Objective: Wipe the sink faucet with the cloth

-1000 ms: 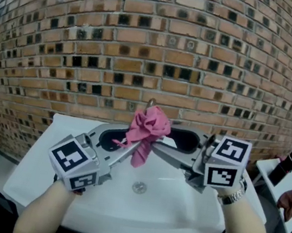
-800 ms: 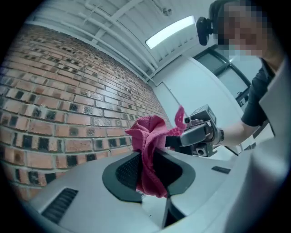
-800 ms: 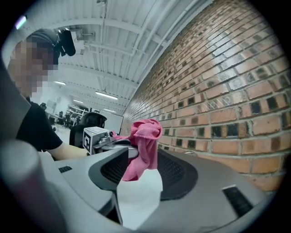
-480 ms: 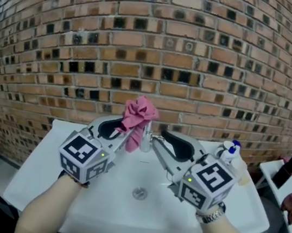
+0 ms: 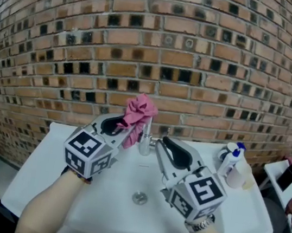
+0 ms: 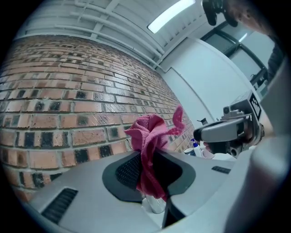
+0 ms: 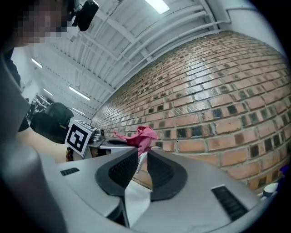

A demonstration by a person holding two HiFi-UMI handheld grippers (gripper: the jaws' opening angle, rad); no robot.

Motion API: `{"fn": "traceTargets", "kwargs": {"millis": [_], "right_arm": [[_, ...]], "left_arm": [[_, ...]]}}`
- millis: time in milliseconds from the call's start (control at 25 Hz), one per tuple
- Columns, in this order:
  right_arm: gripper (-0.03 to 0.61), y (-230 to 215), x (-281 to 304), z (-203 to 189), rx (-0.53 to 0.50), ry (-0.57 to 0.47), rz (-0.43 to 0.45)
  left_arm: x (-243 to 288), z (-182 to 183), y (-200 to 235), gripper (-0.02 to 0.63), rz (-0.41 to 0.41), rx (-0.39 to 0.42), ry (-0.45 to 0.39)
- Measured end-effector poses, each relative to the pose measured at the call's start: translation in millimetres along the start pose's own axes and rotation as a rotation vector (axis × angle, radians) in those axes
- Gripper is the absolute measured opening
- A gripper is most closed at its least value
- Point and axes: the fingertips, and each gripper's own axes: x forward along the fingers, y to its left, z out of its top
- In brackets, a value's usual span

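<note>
Left gripper: narrow gap, clamped on crumpled pink cloth. Pads pressing it from both sides, loose bunch sticking up past jaw tips. Cloth up against upper part of upright chrome sink faucet, at back of white basin sink, below brown brick wall.

Right gripper: jaws just been closing, now down to slim slit. Looks nipped on thin chrome side part of faucet, just right of cloth. Nothing else between pads.

Both grippers aimed at wall, tips close together at faucet. White spray bottle with blue cap on right sink ledge, well apart from grippers.
</note>
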Motion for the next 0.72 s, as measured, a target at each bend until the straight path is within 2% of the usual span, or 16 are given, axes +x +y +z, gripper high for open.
{"fn": "traceTargets", "kwargs": {"millis": [480, 720], "right_arm": [[0.061, -9, 0, -18, 0.031, 0.031, 0.011], [0.061, -12, -1, -22, 0.044, 0.04, 0.011]], "left_arm": [[35, -10, 25, 0.08, -0.017, -0.081, -0.012], [50, -14, 32, 0.078, -0.022, -0.087, -0.02]]}}
